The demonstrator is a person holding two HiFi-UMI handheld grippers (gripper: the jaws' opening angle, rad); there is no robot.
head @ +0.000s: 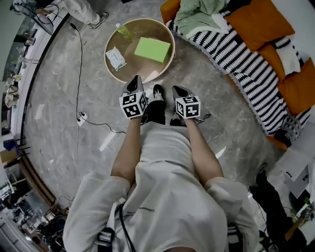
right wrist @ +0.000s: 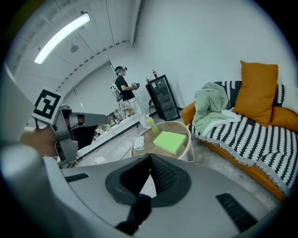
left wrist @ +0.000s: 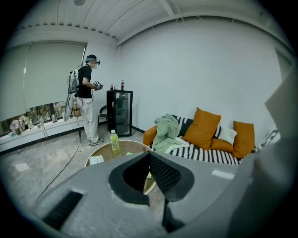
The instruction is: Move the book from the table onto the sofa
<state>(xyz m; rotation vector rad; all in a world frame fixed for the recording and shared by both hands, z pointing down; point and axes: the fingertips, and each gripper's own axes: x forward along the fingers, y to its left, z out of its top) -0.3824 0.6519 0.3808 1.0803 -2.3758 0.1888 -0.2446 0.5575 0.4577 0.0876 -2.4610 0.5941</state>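
Green rectangular book (head: 153, 49) lies on the rimmed round wooden table (head: 139, 20), beside a yellow-green plastic bottle (head: 124, 31) and a white packet (head: 116, 58). Left gripper (left wrist: 149, 155), short of the table: jaws together, empty. Right gripper (right wrist: 150, 158): likewise.

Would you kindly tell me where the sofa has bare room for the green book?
On the orange sofa, the front strip of the black-and-white striped throw lies bare, bordered by the pale green blanket at one end and the orange cushions behind. It is crowded at the blanket's end and along the back, where a white cushion sits between the orange ones.
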